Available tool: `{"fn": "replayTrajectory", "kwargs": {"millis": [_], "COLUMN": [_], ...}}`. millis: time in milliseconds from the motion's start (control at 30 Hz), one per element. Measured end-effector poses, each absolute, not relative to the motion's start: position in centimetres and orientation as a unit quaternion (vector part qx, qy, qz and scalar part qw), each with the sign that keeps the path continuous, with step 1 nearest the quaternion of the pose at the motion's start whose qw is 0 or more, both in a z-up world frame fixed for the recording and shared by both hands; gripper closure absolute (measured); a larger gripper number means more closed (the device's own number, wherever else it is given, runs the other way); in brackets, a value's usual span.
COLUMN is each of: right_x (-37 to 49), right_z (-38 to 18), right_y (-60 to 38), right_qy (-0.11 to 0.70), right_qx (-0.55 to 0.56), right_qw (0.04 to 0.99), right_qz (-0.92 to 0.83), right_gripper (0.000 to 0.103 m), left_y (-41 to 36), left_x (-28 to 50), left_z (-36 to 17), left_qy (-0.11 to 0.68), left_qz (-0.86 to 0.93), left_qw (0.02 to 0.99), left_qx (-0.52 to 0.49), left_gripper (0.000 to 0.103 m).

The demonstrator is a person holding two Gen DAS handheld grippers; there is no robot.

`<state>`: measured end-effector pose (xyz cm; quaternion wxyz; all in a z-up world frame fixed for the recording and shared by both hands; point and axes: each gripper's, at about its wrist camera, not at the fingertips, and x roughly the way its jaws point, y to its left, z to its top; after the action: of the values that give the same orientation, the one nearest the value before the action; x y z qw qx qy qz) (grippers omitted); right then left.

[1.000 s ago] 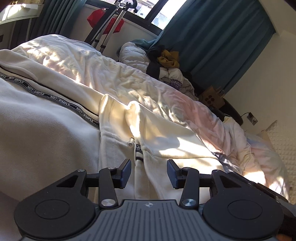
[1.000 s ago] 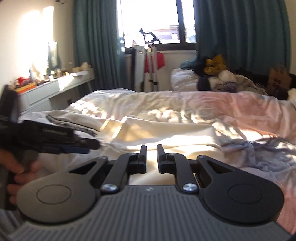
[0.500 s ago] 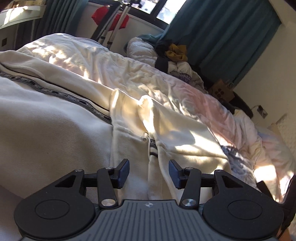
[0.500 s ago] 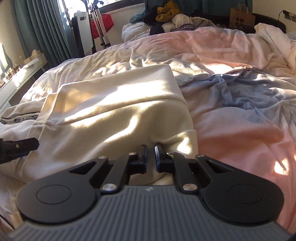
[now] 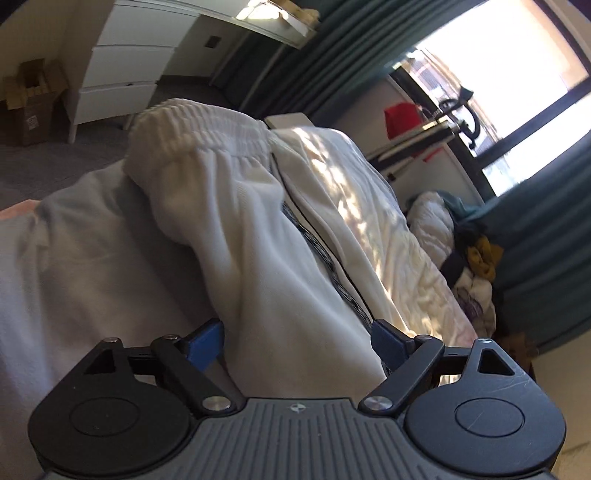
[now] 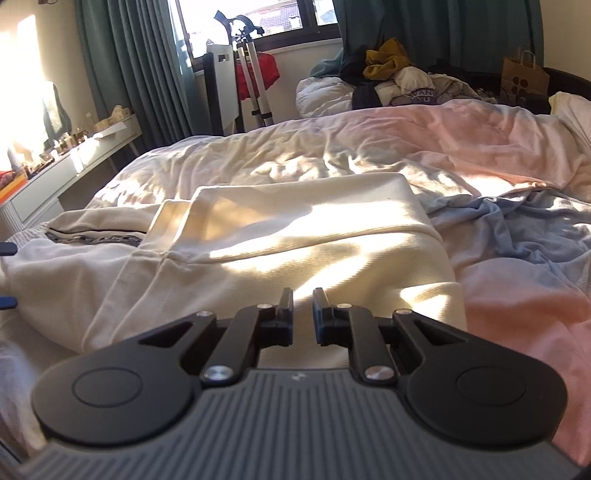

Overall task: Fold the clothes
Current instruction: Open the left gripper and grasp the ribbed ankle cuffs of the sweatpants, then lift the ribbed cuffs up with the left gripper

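Left wrist view: the left gripper (image 5: 297,341) stood spread wide, a thick fold of the cream trousers (image 5: 258,236) lying between its blue pads (image 5: 207,341), the elastic waistband (image 5: 199,129) bunched ahead and a printed side stripe (image 5: 325,258) running ahead to the right, across the bed (image 5: 369,206)

Right wrist view: the right gripper (image 6: 303,317) hovered with jaws nearly together, a narrow gap left and nothing between them, just above the trousers' cream hem (image 6: 388,295); pink and blue bedding (image 6: 517,240) lay to its right, a heap of clothes (image 6: 388,77) far ahead under the window (image 6: 258,18)
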<state>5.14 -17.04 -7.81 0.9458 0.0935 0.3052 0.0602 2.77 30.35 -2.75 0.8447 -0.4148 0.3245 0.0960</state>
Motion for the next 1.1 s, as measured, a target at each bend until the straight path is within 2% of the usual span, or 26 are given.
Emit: {"fn": "replayTrajectory", "kwargs": {"millis": [233, 367, 500, 667, 767, 867, 1000, 1100], "right_x": [10.0, 10.9, 10.5, 10.9, 10.9, 10.7, 10.6, 10.5], "right_z": [-8.8, -10.4, -9.7, -10.3, -10.3, -10.0, -9.5, -9.1], "right_y": [-13.0, -11.9, -11.9, -11.7, -11.6, -11.9, -12.7, -13.3], "right_qy": [0.29, 0.289, 0.284, 0.3, 0.298, 0.304, 0.318, 0.328], "right_qx": [0.022, 0.008, 0.02, 0.014, 0.014, 0.024, 0.051, 0.071], "right_qw": [0.951, 0.952, 0.954, 0.948, 0.949, 0.947, 0.94, 0.935], "right_qz": [0.103, 0.101, 0.091, 0.104, 0.103, 0.106, 0.111, 0.114], "right_gripper": [0.089, 0.089, 0.089, 0.089, 0.089, 0.089, 0.089, 0.089], "left_y": [33.6, 34.8, 36.0, 36.5, 37.4, 37.4, 35.5, 32.5], "left_x": [3.4, 4.4, 6.1, 7.7, 8.5, 9.1, 8.7, 8.5], "left_z": [-5.5, -6.5, -6.8, -7.0, -6.9, -6.2, -4.1, -1.0], "left_qy": [0.299, 0.268, 0.245, 0.242, 0.239, 0.247, 0.223, 0.193], "left_qz": [0.139, 0.153, 0.153, 0.179, 0.182, 0.195, 0.197, 0.198], "left_qw": [0.81, 0.802, 0.805, 0.811, 0.811, 0.823, 0.853, 0.884], "left_qx": [-0.485, -0.511, -0.519, -0.501, -0.502, -0.473, -0.43, -0.378], "left_gripper": [0.015, 0.015, 0.016, 0.032, 0.034, 0.048, 0.074, 0.079]}}
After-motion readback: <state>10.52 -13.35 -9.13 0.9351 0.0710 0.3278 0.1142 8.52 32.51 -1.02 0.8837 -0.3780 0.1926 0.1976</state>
